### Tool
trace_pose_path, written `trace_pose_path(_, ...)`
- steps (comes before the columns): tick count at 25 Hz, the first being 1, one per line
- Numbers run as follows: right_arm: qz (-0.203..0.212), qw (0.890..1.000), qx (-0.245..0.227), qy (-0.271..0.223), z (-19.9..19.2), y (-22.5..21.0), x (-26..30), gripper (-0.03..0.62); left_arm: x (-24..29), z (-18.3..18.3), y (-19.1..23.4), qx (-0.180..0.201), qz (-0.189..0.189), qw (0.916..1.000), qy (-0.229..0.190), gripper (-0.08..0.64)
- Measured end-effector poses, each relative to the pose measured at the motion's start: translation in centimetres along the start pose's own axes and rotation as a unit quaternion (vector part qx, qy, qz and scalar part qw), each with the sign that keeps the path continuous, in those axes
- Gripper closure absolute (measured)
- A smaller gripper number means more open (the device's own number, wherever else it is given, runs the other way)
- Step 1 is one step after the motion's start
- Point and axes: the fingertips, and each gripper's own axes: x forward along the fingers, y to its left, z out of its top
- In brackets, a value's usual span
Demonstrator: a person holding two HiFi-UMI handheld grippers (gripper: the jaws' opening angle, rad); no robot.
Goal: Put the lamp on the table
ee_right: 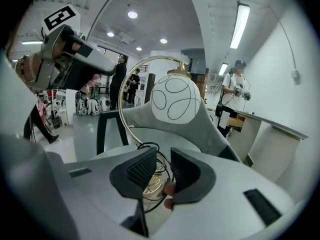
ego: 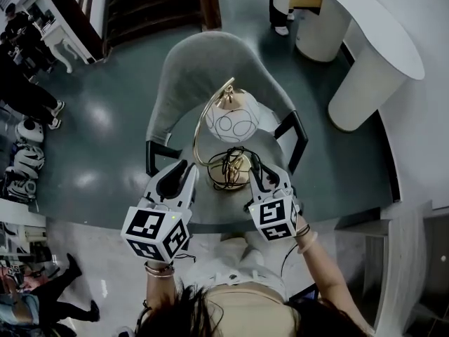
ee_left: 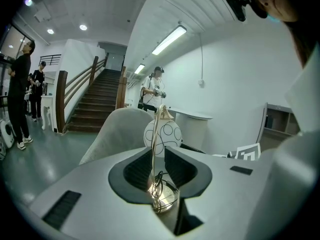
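The lamp stands on the seat of a grey armchair [ego: 200, 65]. It has a white globe shade [ego: 232, 122] with black line circles, a gold arc stem and a round gold base [ego: 231, 166] with a black cord coiled on it. My left gripper [ego: 182, 175] sits just left of the base, jaws apart. In the left gripper view the thin stem [ee_left: 154, 149] shows in the gap between the jaws, and the pads do not press on it. My right gripper [ego: 260, 177] is at the base's right edge, open, with the cord and base [ee_right: 150, 186] showing through the gap.
A white curved counter [ego: 368, 30] stands at the upper right, with a dark staircase [ego: 151, 5] behind the chair. The chair has black armrests [ego: 297, 137] on both sides. People stand at the far left [ego: 28, 93] and by the counter [ee_left: 156, 88].
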Motion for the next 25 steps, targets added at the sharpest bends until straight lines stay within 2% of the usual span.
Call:
trace_pose_path(9,-0.005,0.998,-0.057,0.03,-1.6,-0.1,3.5,0.503,1.6,0.1,0.8,0.004,-0.008,0.9999,0.011,0.479)
trace_pose_path(25,-0.005,0.989,-0.126,0.072,-4.2,0.3,8.4,0.482,3.5,-0.6,0.9,0.011,-0.021,0.999,0.037,0.466)
